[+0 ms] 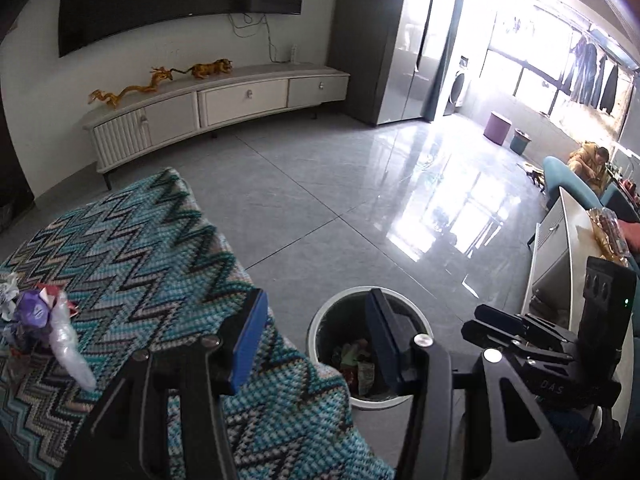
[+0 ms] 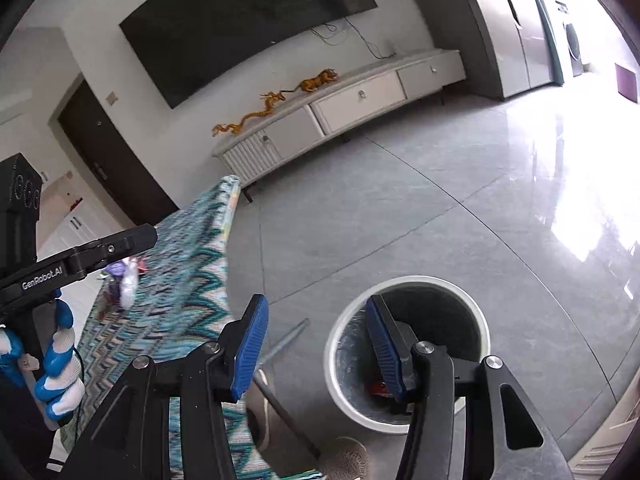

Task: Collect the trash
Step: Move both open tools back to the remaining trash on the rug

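My left gripper [image 1: 316,340] is open, nothing between its blue pads, hovering over the table edge and a white-rimmed trash bin [image 1: 320,320] on the floor. Crumpled wrappers [image 1: 356,364] lie inside the bin. A small pile of trash [image 1: 44,320], purple wrapper and clear plastic, sits on the teal zigzag cloth [image 1: 140,248] to the left. My right gripper [image 2: 316,346] is also open and empty, above the same bin [image 2: 408,280], where a red scrap [image 2: 378,388] shows. The pile [image 2: 124,276] lies beyond the left gripper [image 2: 144,238], held by a gloved hand [image 2: 56,360]. In the left wrist view the right gripper [image 1: 474,320] hangs right of the bin.
A low white TV cabinet [image 1: 240,100] with golden figurines stands under a wall TV. Grey tiled floor [image 1: 340,184] stretches ahead. A white side table [image 1: 568,248] is at right, a seated person [image 1: 592,164] beyond it. A table leg [image 2: 284,340] and slippers [image 2: 348,460] are below.
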